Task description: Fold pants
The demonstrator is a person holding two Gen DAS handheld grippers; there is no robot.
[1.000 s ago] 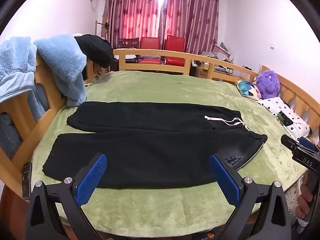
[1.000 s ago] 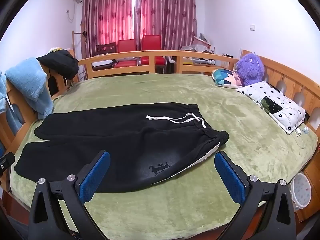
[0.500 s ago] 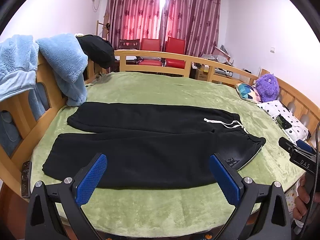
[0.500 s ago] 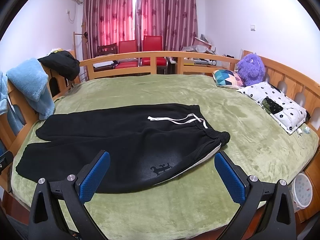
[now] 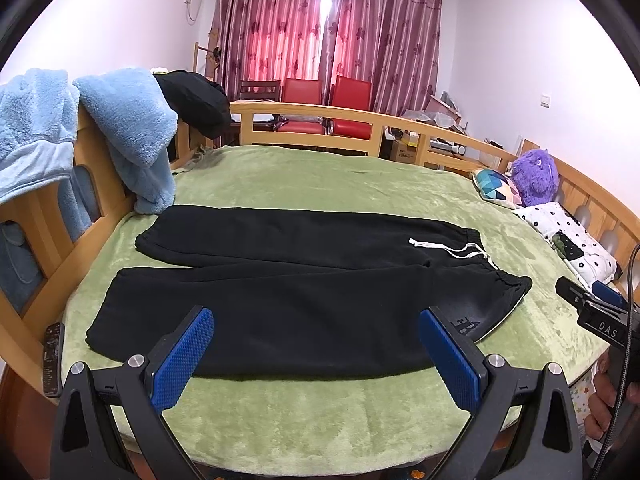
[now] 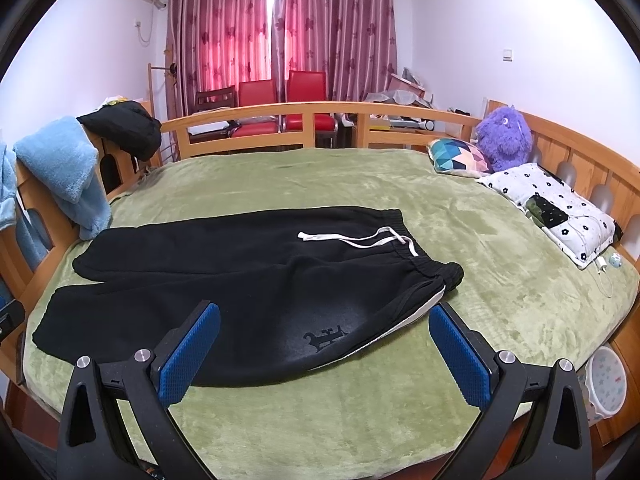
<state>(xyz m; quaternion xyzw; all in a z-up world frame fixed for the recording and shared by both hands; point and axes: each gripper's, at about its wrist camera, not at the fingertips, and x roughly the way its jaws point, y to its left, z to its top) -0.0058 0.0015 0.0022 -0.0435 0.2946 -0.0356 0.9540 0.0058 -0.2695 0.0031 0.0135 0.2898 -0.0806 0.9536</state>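
Black pants point(image 5: 304, 292) lie flat on the green bed cover point(image 5: 320, 184), legs to the left and waistband with a white drawstring point(image 5: 452, 250) to the right. They also show in the right wrist view point(image 6: 248, 280), with a small logo point(image 6: 324, 338) near the front. My left gripper point(image 5: 316, 354) is open and empty, above the near edge of the front leg. My right gripper point(image 6: 324, 350) is open and empty, near the waist end. The right gripper also shows at the right edge of the left wrist view point(image 5: 600, 312).
A wooden rail point(image 5: 360, 120) runs around the bed. Blue fleece garments point(image 5: 128, 136) and a black garment point(image 5: 196, 104) hang on the left rail. A purple plush toy point(image 6: 504, 138), a patterned cushion point(image 6: 458, 156) and a flowered pillow point(image 6: 552, 212) lie at right. A remote point(image 5: 53, 354) lies on the left rail.
Both grippers have risen and drawn back slightly, so the pants sit a little lower in both views. The jaws stay open and the pants have not moved.
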